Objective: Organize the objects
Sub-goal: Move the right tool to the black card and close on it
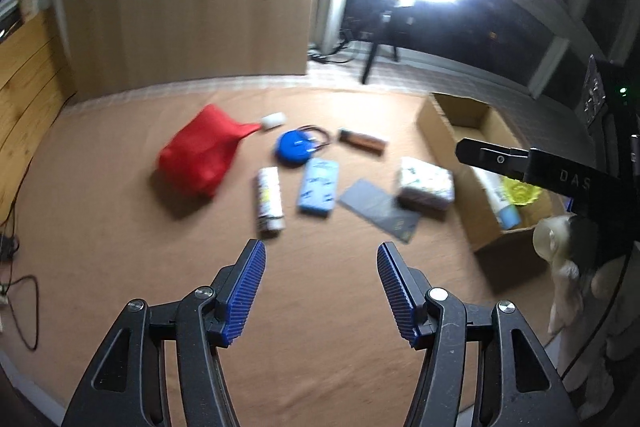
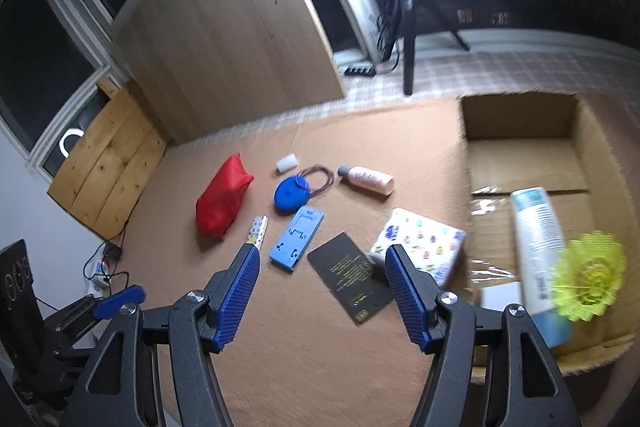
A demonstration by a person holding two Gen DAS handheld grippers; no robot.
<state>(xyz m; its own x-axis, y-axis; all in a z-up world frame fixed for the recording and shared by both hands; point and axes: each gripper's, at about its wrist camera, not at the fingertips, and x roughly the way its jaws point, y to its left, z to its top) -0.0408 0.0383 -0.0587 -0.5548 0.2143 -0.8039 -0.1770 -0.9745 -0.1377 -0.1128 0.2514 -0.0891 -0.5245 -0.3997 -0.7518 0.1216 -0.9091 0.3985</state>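
A: From the left wrist, the left gripper [image 1: 320, 259] hangs over bare brown felt mat [image 1: 320, 367], its 2 blue ribbed pads apart with nothing between them.

B: Same for the right gripper [image 2: 322, 263]: jaws spread, empty, above the mat with the black rectangular card [image 2: 352, 277] lying beyond the gap.

A: Loose things on the mat: a red fabric pouch [image 1: 196, 157], a small white cylinder [image 1: 273, 120] by its tip, a round blue disc with a thin cord loop [image 1: 294, 149], a pink bottle with a dark cap [image 1: 362, 141], a white printed tube [image 1: 269, 202], a light blue flat plastic stand [image 1: 318, 193] and a white patterned tissue pack [image 1: 426, 183] (all rather blurred here).

B: My view is sharper on those. It also looks down into the open brown cardboard box [image 2: 516, 119], which yours sees only from the side: a tall white bottle with a pale blue end [image 2: 538, 259] lies inside, a yellow-green feathered shuttlecock [image 2: 590, 277] touching it, and a small white box [image 2: 500, 297] by its lower end.

A: Mine shows the other gripper's black body crossing the box's near corner, and a pale gloved hand [image 1: 560, 251] below it.

B: Mine catches the left tool's blue pad at the lower left edge, plus a power strip on the floor.
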